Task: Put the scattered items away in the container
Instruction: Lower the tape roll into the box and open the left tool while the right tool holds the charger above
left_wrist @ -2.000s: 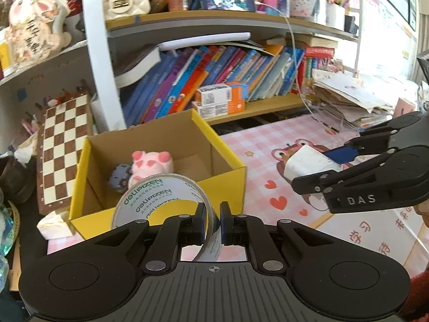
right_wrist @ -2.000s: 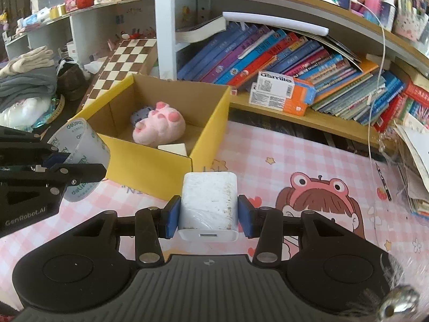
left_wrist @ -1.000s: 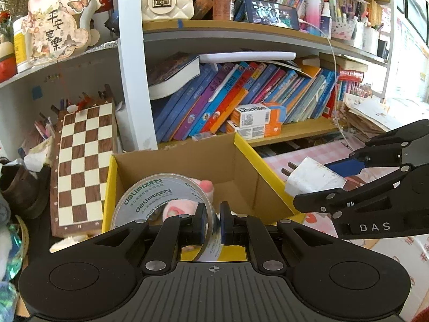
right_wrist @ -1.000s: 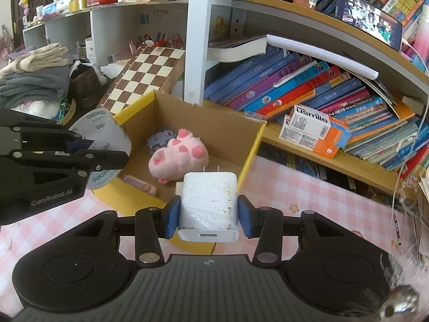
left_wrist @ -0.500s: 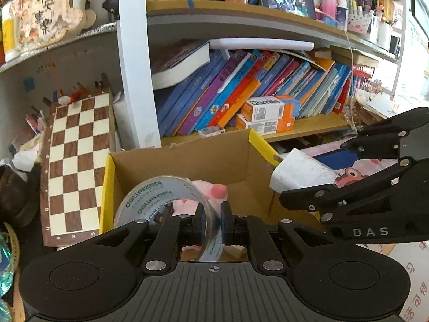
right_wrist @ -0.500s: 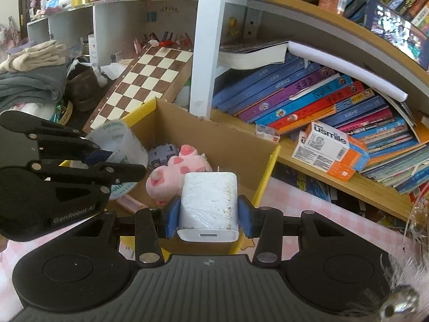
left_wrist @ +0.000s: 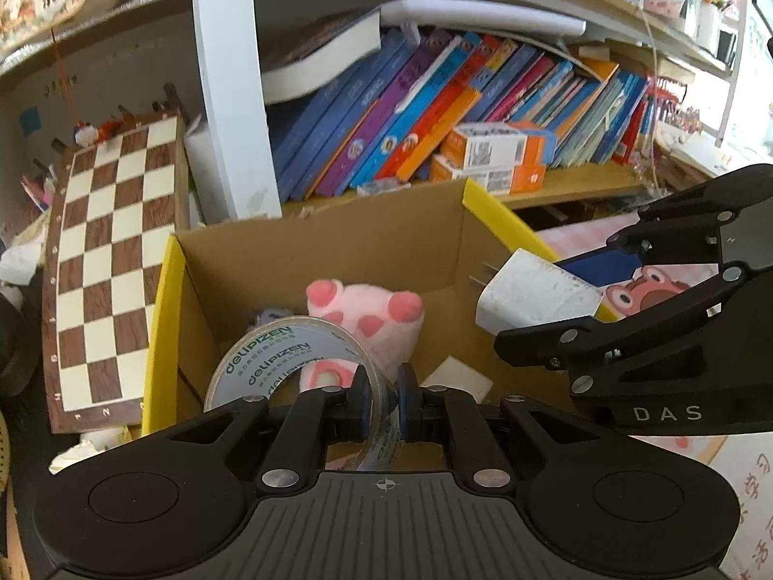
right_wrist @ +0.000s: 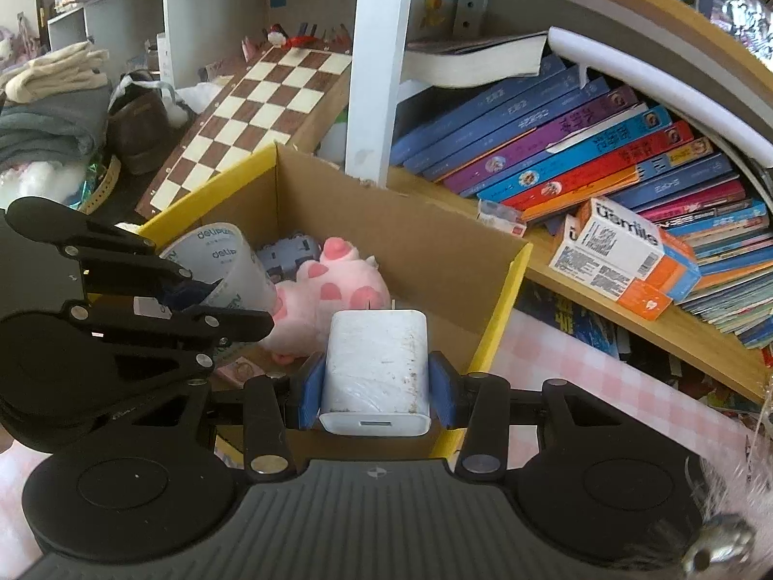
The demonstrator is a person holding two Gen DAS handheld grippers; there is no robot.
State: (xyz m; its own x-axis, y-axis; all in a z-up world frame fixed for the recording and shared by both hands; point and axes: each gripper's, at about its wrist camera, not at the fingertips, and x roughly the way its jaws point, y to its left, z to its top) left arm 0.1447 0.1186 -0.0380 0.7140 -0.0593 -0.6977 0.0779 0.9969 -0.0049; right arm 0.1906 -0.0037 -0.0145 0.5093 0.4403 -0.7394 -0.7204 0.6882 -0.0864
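Observation:
An open cardboard box (left_wrist: 309,251) (right_wrist: 396,227) with yellow outer walls stands in front of the bookshelf. Inside lie a pink plush toy (left_wrist: 372,319) (right_wrist: 328,295), a small grey toy (right_wrist: 285,253) and a flat white piece (left_wrist: 456,377). My left gripper (left_wrist: 384,398) (right_wrist: 193,297) is shut on the rim of a clear tape roll (left_wrist: 285,362) (right_wrist: 224,261), held over the box's near left part. My right gripper (right_wrist: 376,384) (left_wrist: 579,290) is shut on a white charger plug (right_wrist: 376,362) (left_wrist: 531,295), its prongs pointing into the box over the right wall.
A checkered chessboard (left_wrist: 111,261) (right_wrist: 261,111) leans left of the box. Slanted books (left_wrist: 435,111) (right_wrist: 579,145) and orange-white cartons (left_wrist: 493,159) (right_wrist: 623,251) fill the shelf behind. A pink checked mat (right_wrist: 579,377) covers the table to the right. Folded clothes (right_wrist: 48,111) lie far left.
Both grippers have come forward and lower, over the box. The tape roll and the charger now hang above its inside; both grips are unchanged.

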